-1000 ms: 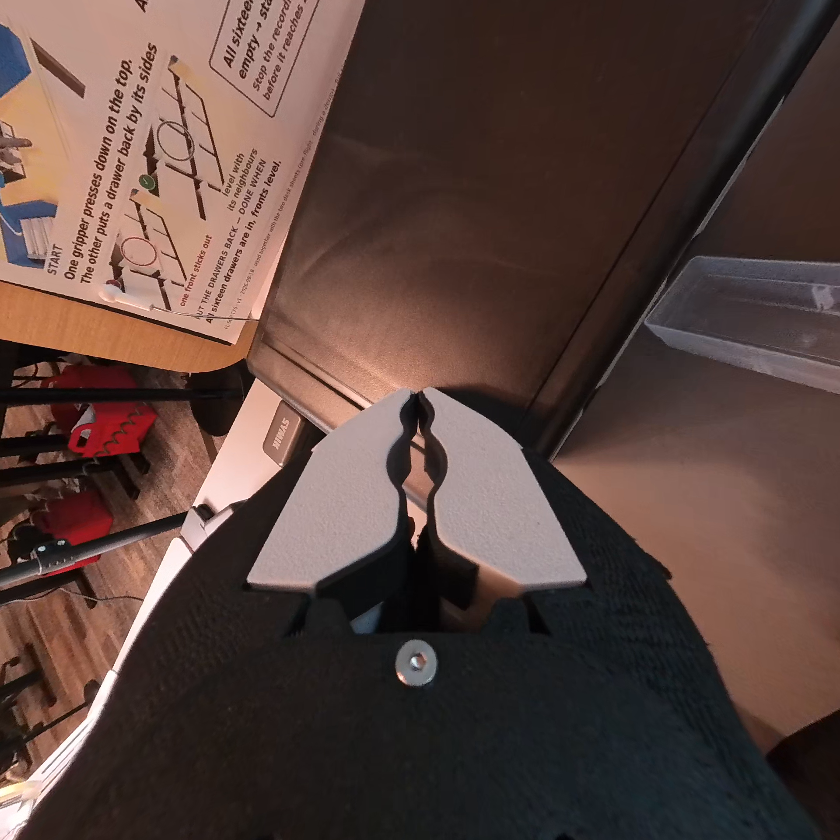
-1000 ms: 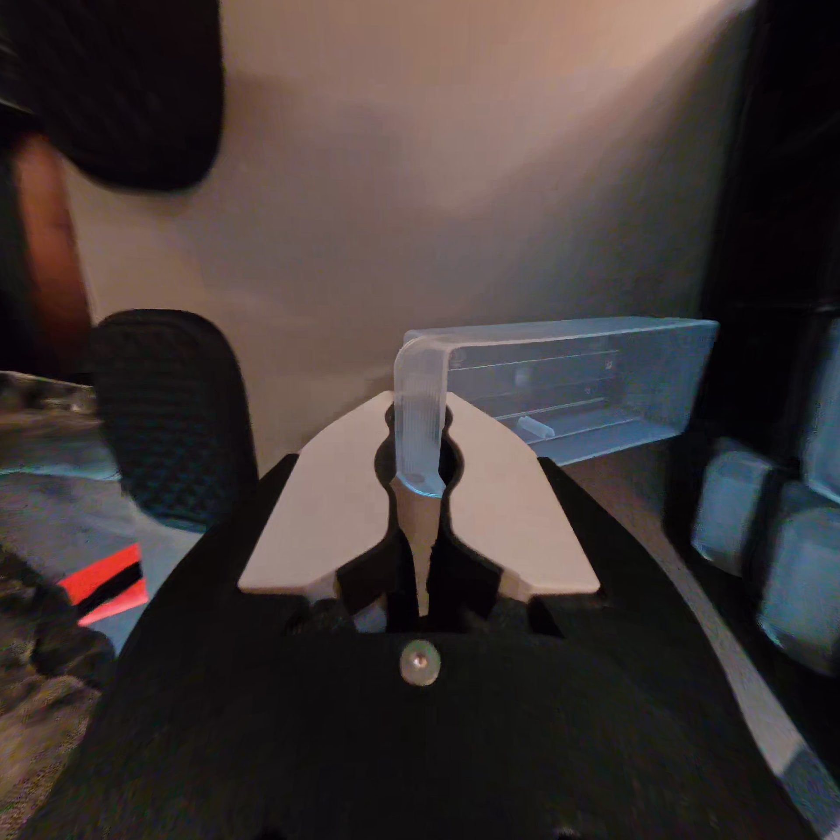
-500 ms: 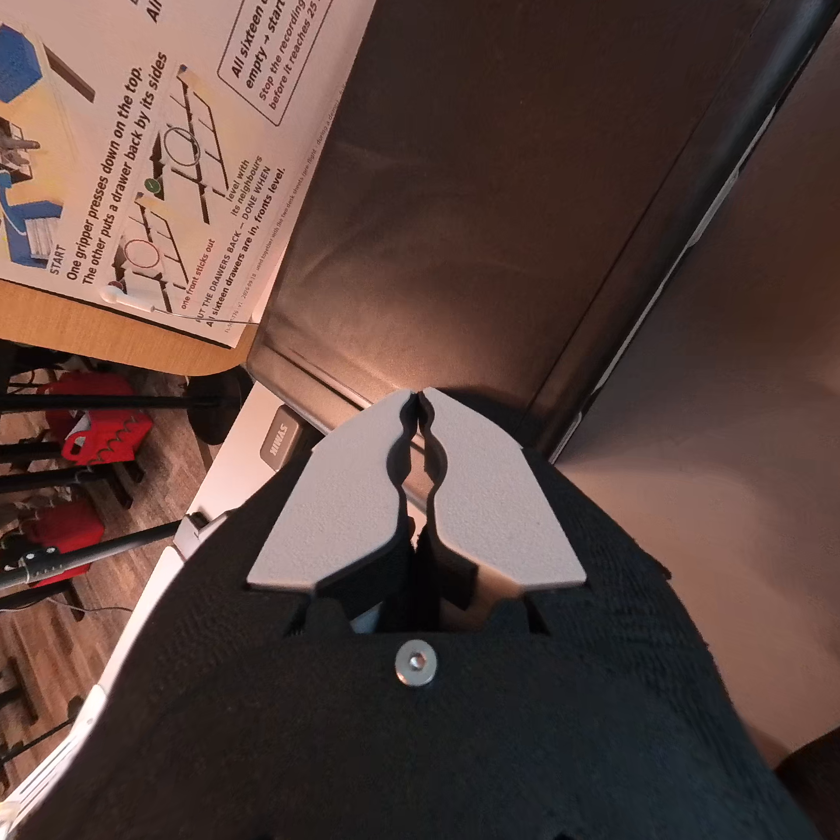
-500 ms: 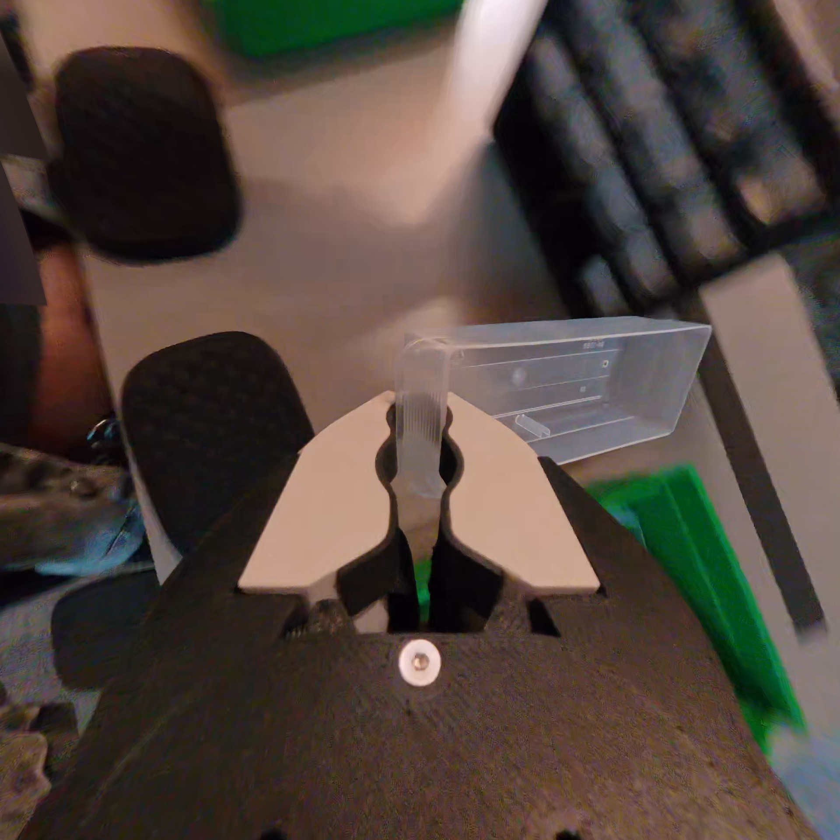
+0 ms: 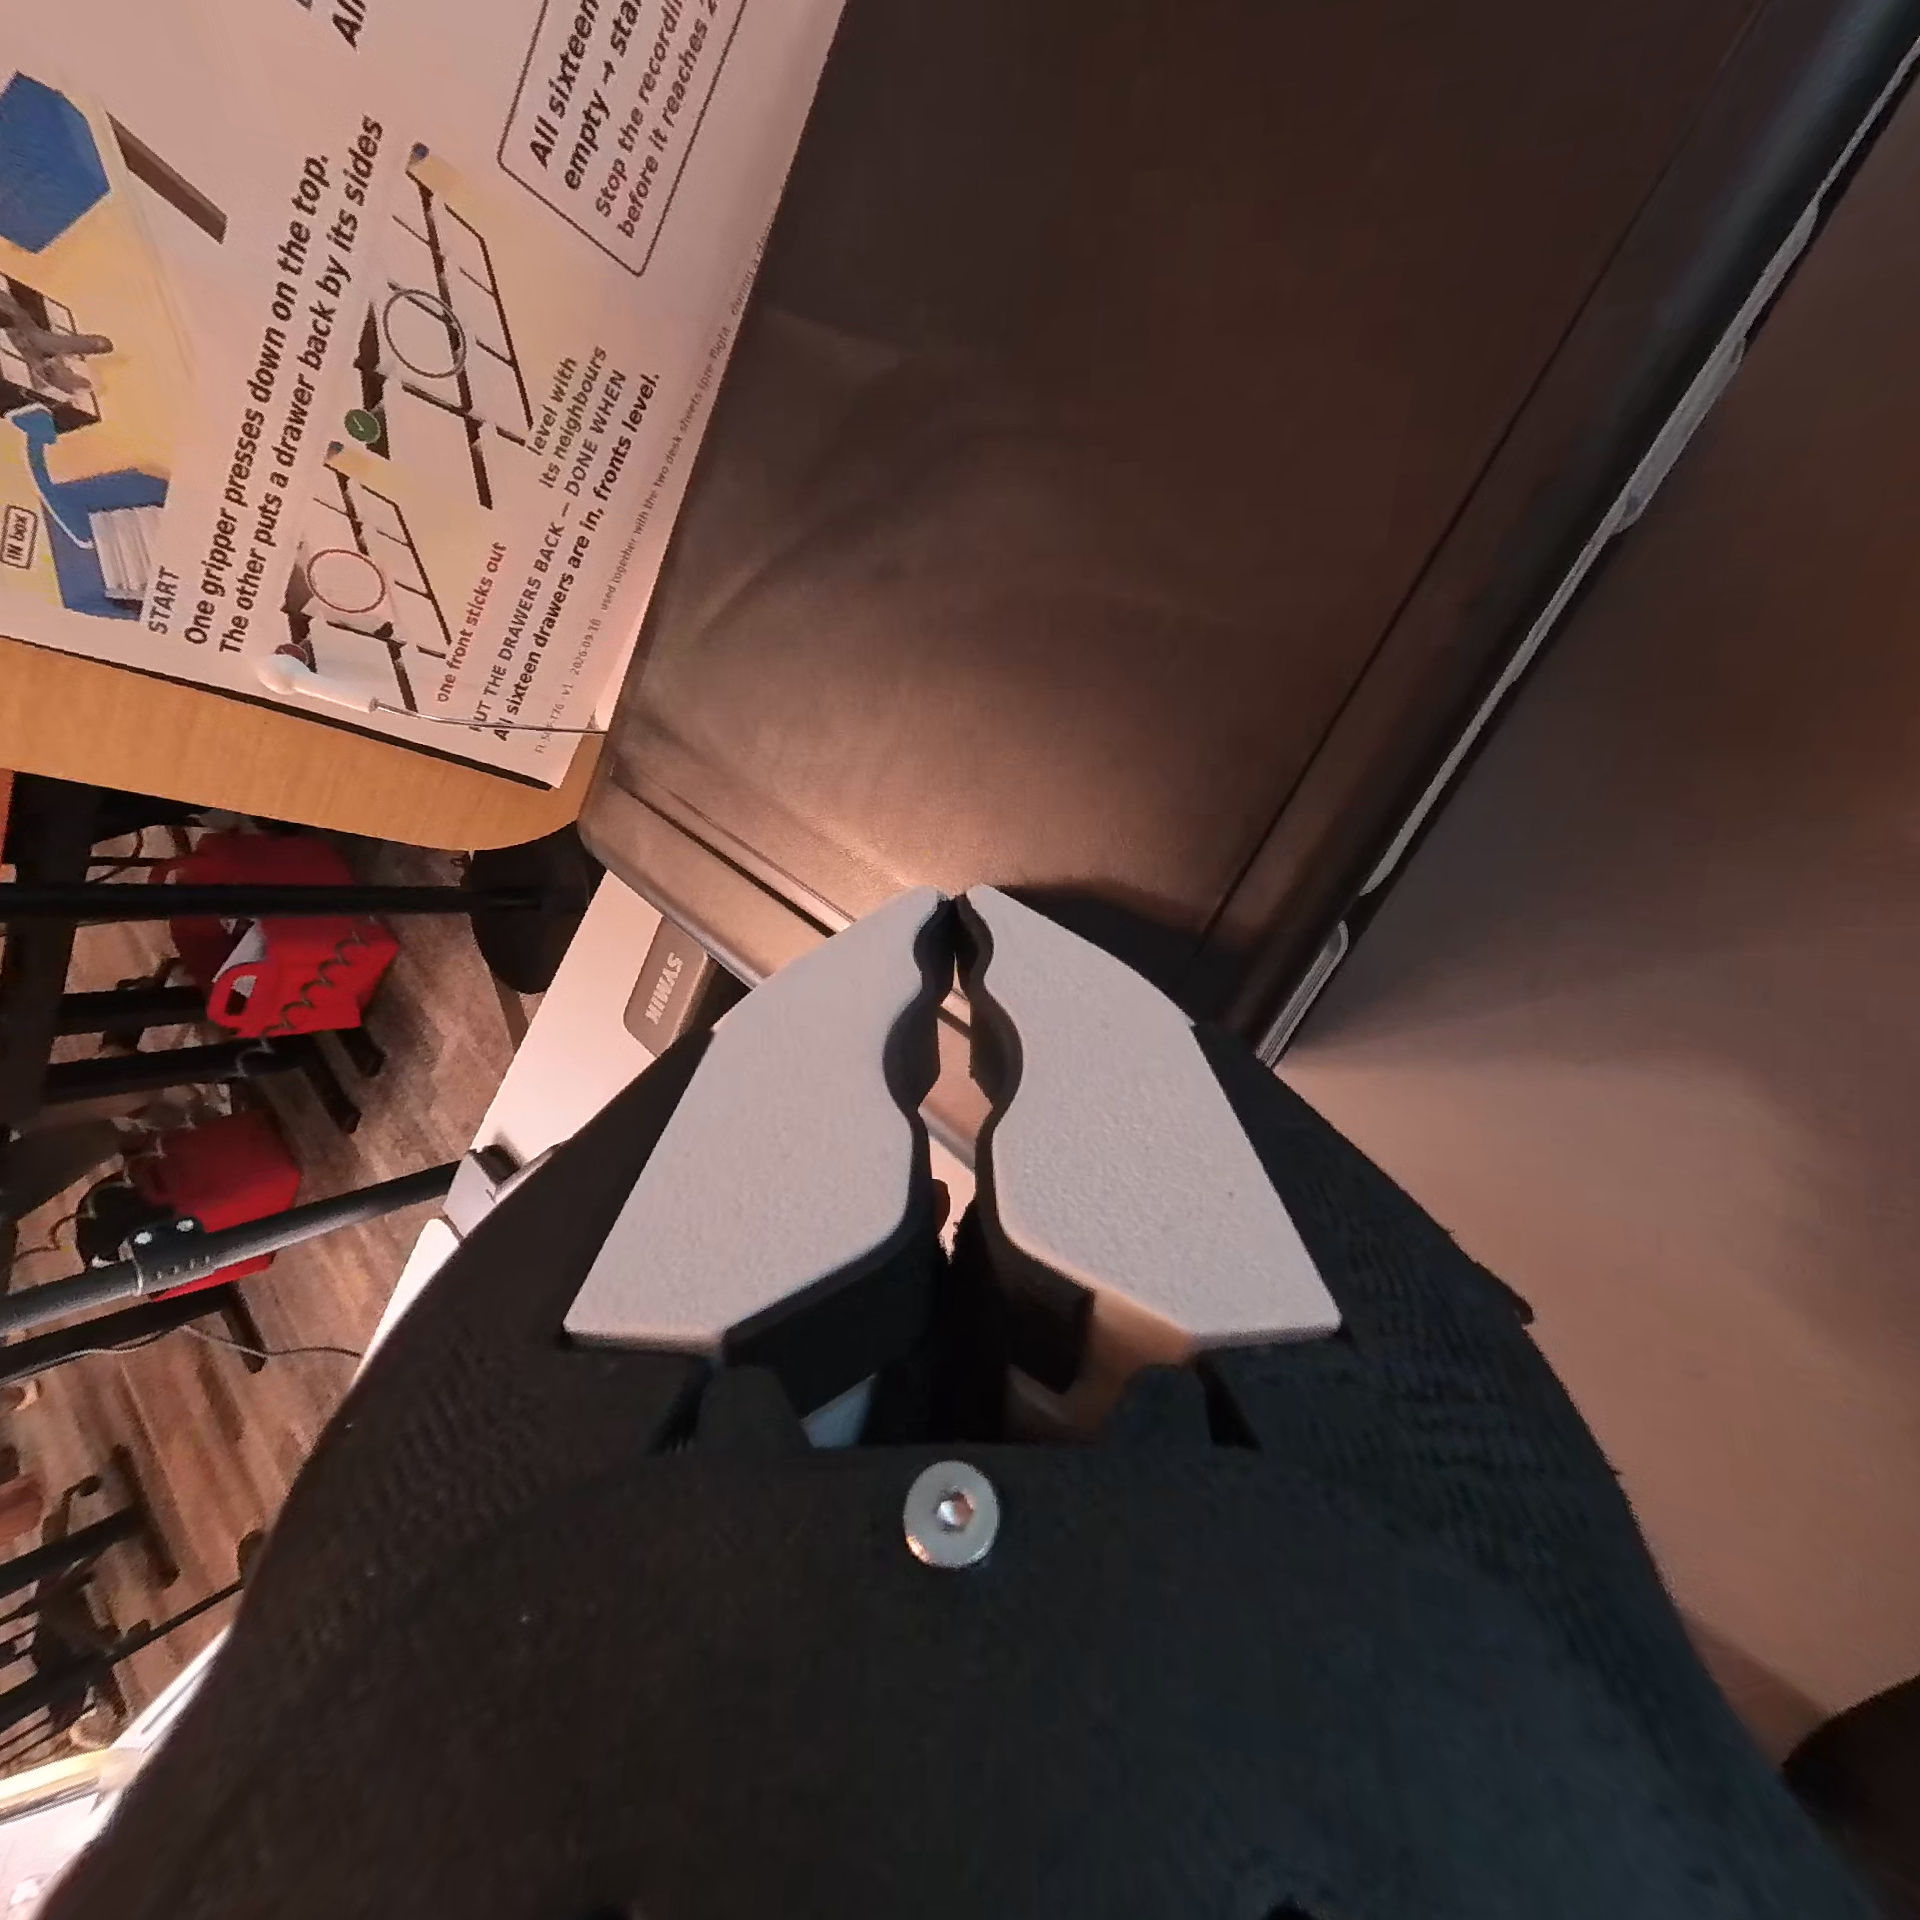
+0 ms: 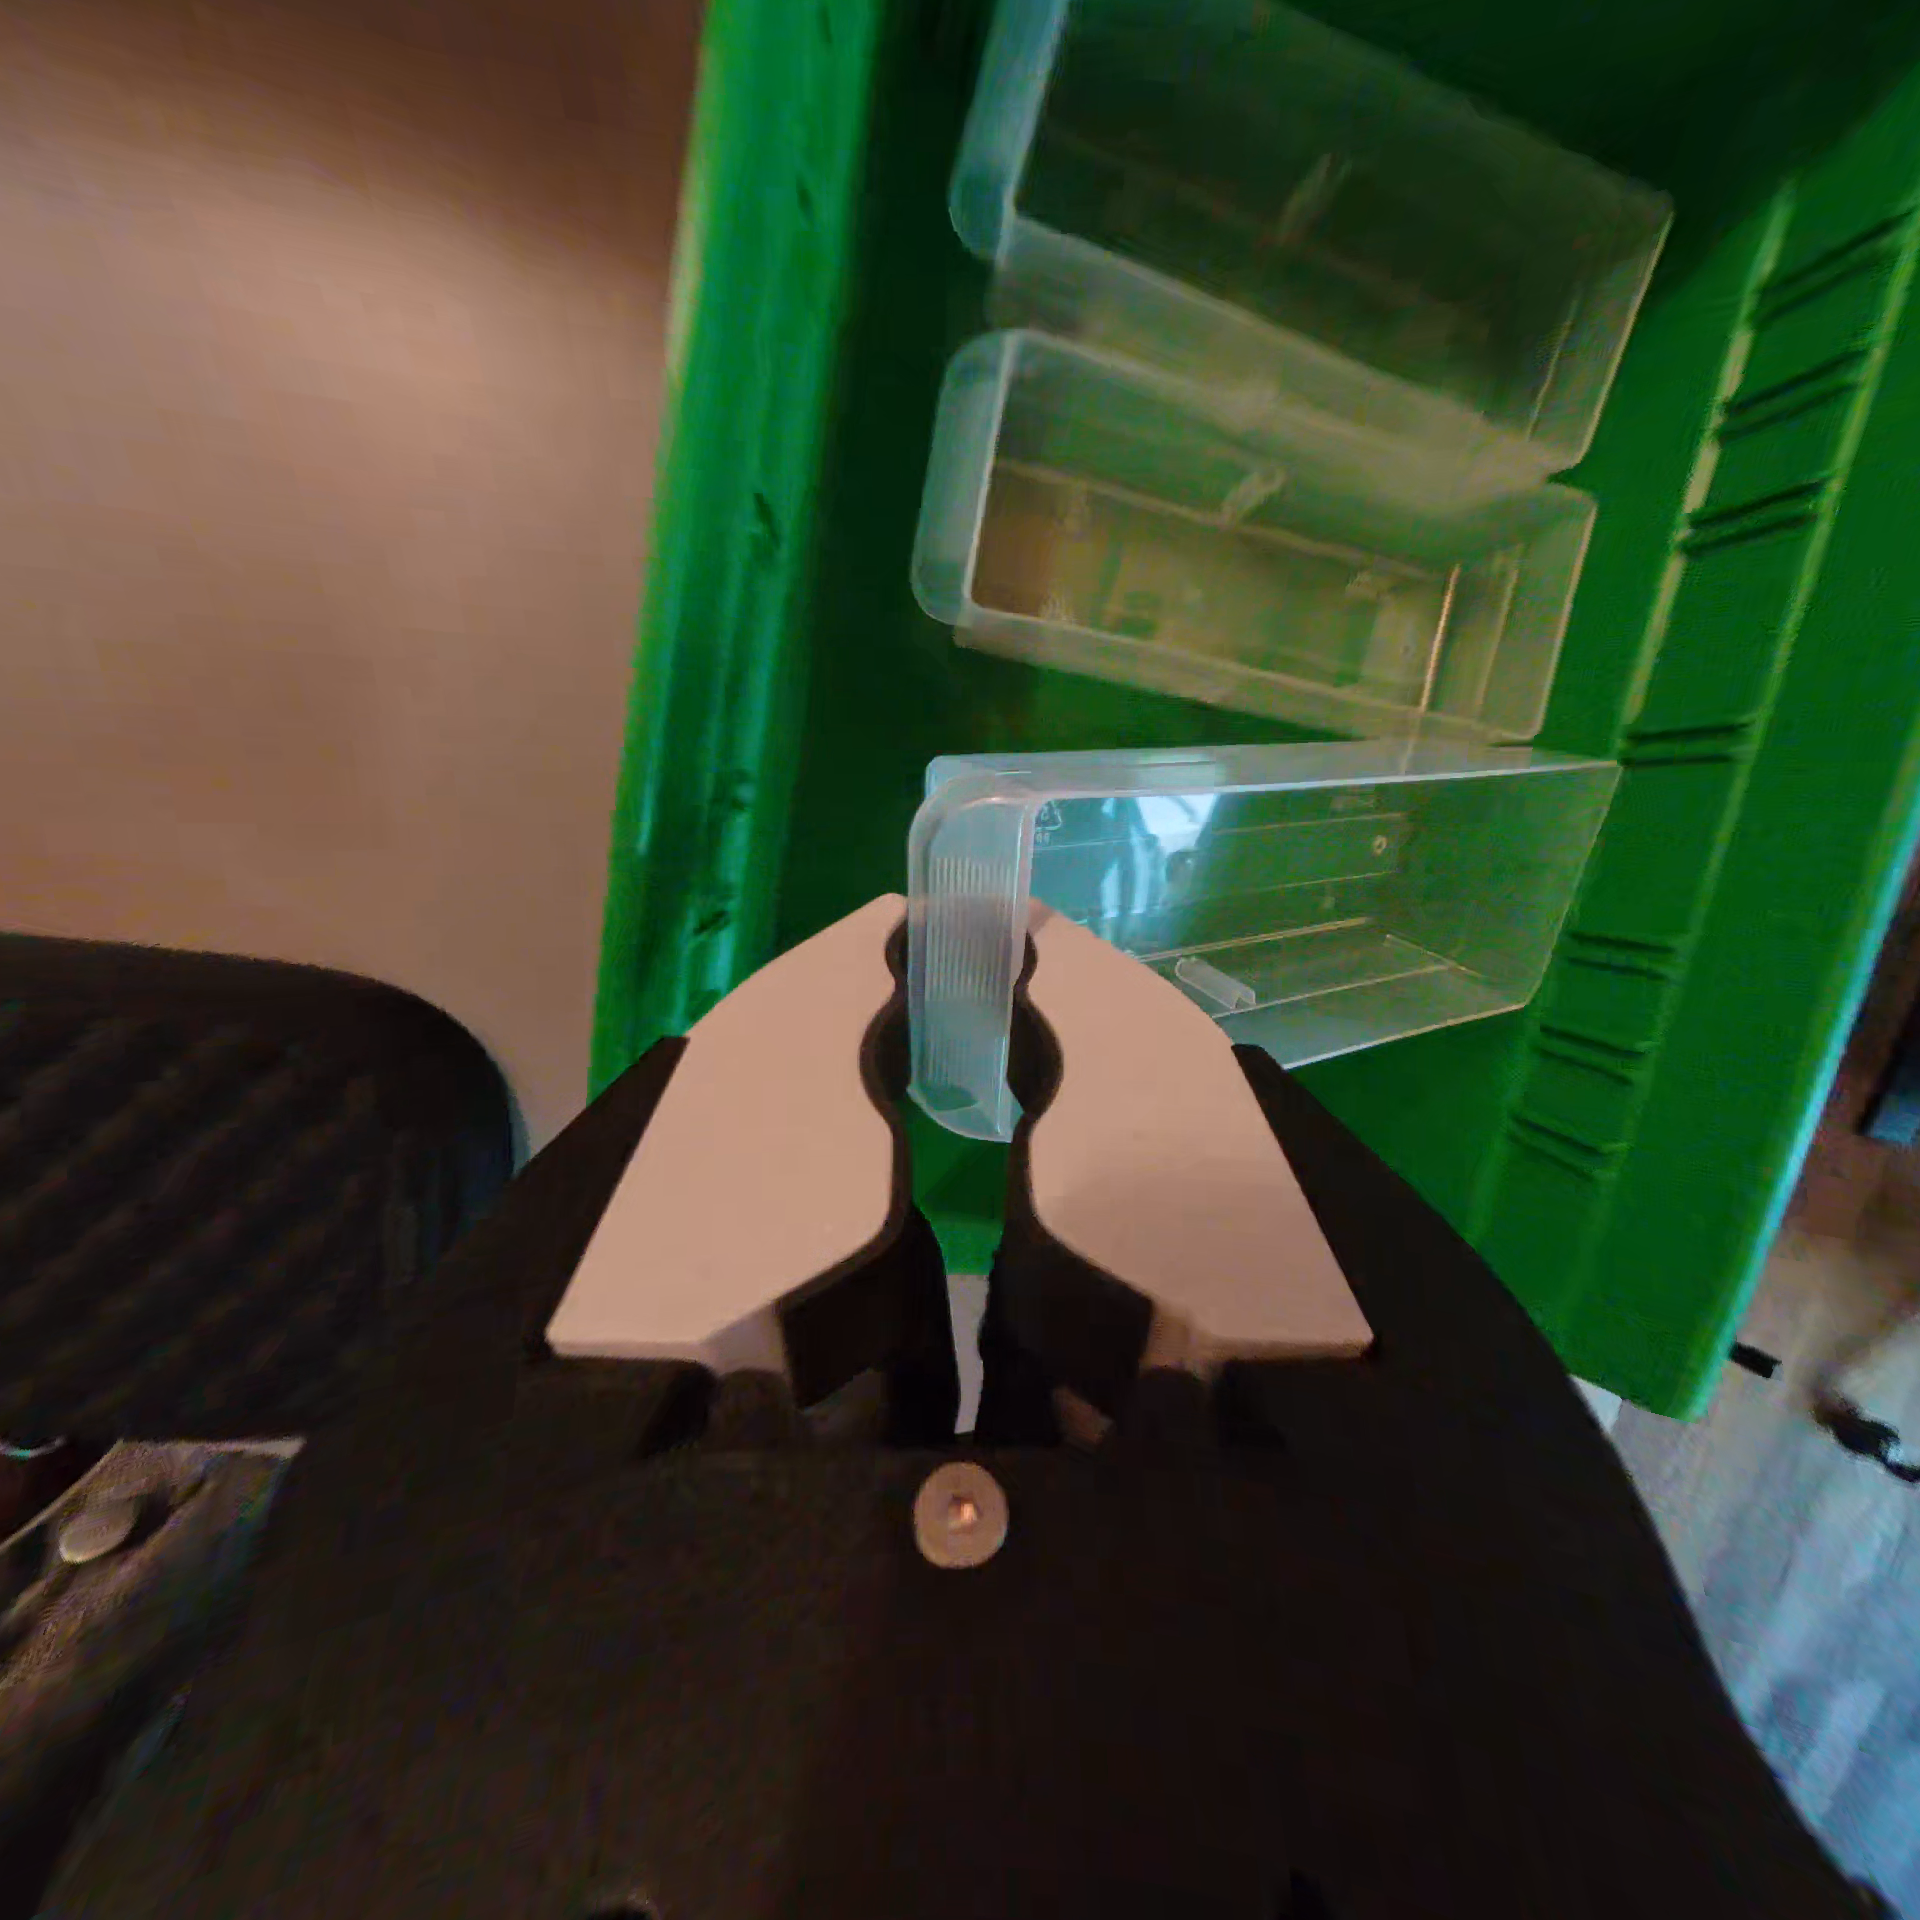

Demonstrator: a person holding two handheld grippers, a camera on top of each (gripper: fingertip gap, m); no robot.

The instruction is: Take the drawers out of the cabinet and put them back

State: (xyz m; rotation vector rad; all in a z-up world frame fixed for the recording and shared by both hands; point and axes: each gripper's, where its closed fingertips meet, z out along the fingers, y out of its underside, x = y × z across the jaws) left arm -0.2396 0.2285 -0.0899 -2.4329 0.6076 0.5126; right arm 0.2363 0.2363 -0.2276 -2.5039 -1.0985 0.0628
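My right gripper (image 6: 961, 925) is shut on the ribbed front handle of a clear plastic drawer (image 6: 1299, 914) and holds it over a green bin (image 6: 707, 623). Two more clear drawers (image 6: 1247, 561) lie inside the bin, one (image 6: 1309, 249) farther in. My left gripper (image 5: 954, 906) is shut and empty, its tips resting on the dark top panel of the cabinet (image 5: 1091, 436). The cabinet's front and its drawer slots are out of view.
A printed instruction sheet (image 5: 343, 343) lies on a wooden tabletop (image 5: 208, 748) beside the cabinet. Red items (image 5: 281, 966) and black stands (image 5: 208, 1247) are on the floor below. A black padded object (image 6: 208, 1164) sits left of the bin on a beige surface (image 6: 312, 468).
My right gripper swung with the clear drawer away from the cabinet front and now holds it over the green bin. The left gripper stayed pressed on the cabinet top.
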